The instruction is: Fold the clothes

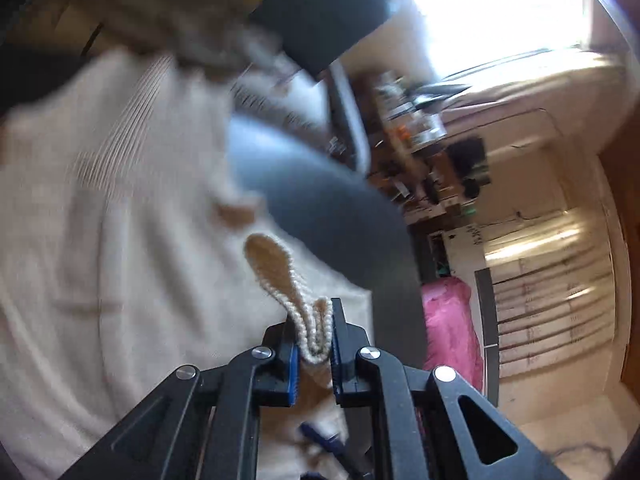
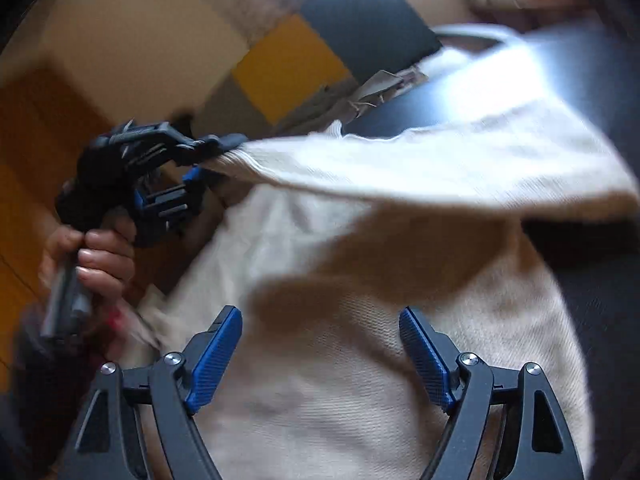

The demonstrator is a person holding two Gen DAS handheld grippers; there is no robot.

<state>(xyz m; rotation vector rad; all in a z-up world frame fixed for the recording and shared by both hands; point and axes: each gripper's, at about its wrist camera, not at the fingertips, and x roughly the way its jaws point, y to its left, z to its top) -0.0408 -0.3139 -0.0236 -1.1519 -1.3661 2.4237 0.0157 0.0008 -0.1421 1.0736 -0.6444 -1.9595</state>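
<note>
One garment is in play: a cream knitted sweater (image 1: 120, 216), spread over a dark counter (image 1: 340, 216) and partly lifted off it. Two tools work on it. The left tool (image 1: 314, 340) is clamped shut on a bunched fold of the sweater's knitted edge, the wool squeezed between its two blue pads (image 1: 294, 372). From the right wrist view the same left tool (image 2: 208, 160) shows up at the left, held in one hand (image 2: 100, 256), pulling an edge of the sweater (image 2: 360, 380) up so that a flap hangs above the rest of the cloth. The right tool (image 2: 320, 356) hovers just over the sweater with its two blue pads (image 2: 216, 360) spread wide apart and nothing between them.

Beyond the counter, a pink bag (image 1: 452, 332) (or wrapped bundle, the blur makes it hard to say) stands on the floor, and a cluttered shelf (image 1: 420, 128) sits near a bright window (image 1: 496, 12). What the shelf carries is too blurred to count. A yellow panel (image 2: 288, 68) and a black panel (image 2: 368, 24) lie behind the counter. No writing is legible anywhere.
</note>
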